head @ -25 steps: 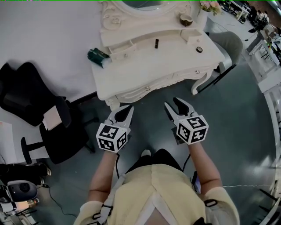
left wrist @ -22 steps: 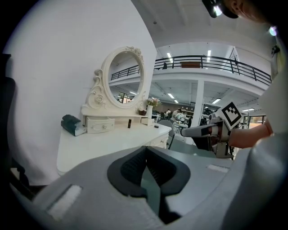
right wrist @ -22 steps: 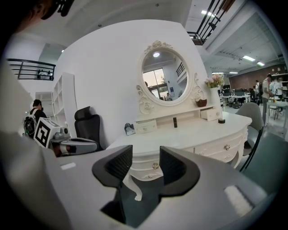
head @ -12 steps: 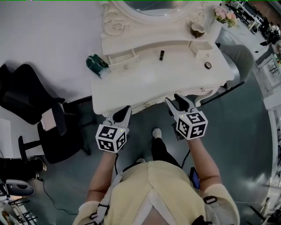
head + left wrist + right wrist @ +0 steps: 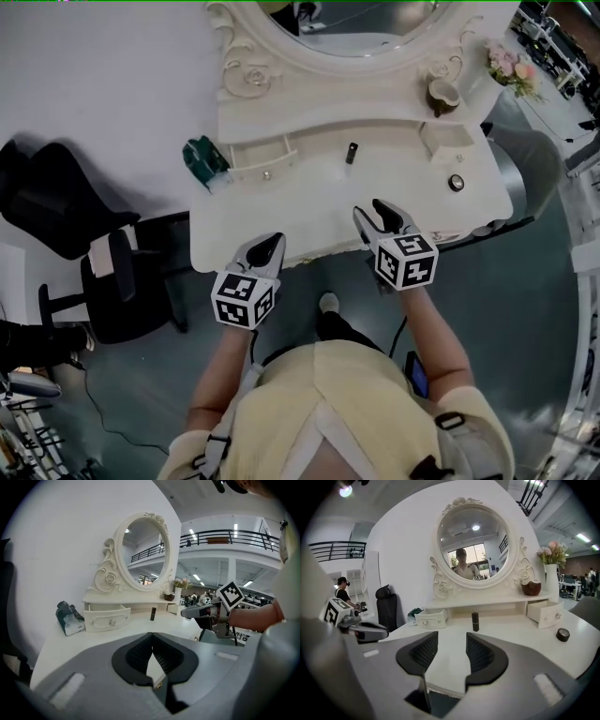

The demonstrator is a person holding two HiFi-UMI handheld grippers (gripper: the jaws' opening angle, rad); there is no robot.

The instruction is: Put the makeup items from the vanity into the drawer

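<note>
While you hold both grippers at the near edge of the white vanity (image 5: 281, 217), your left gripper (image 5: 270, 244) has its jaws closed tip to tip on nothing, and your right gripper (image 5: 368, 214) has its jaws apart and empty. Beyond them a dark lipstick (image 5: 351, 152) stands upright on the tabletop, with a small round container (image 5: 457, 182) off to its right. Farther back, the left drawer (image 5: 265, 161) and right drawer (image 5: 446, 137) stand pulled open below the oval mirror (image 5: 356, 21).

White vanity (image 5: 309, 202): lipstick (image 5: 351, 153) upright, round jar (image 5: 456, 183), green pouch (image 5: 206, 161).
</note>
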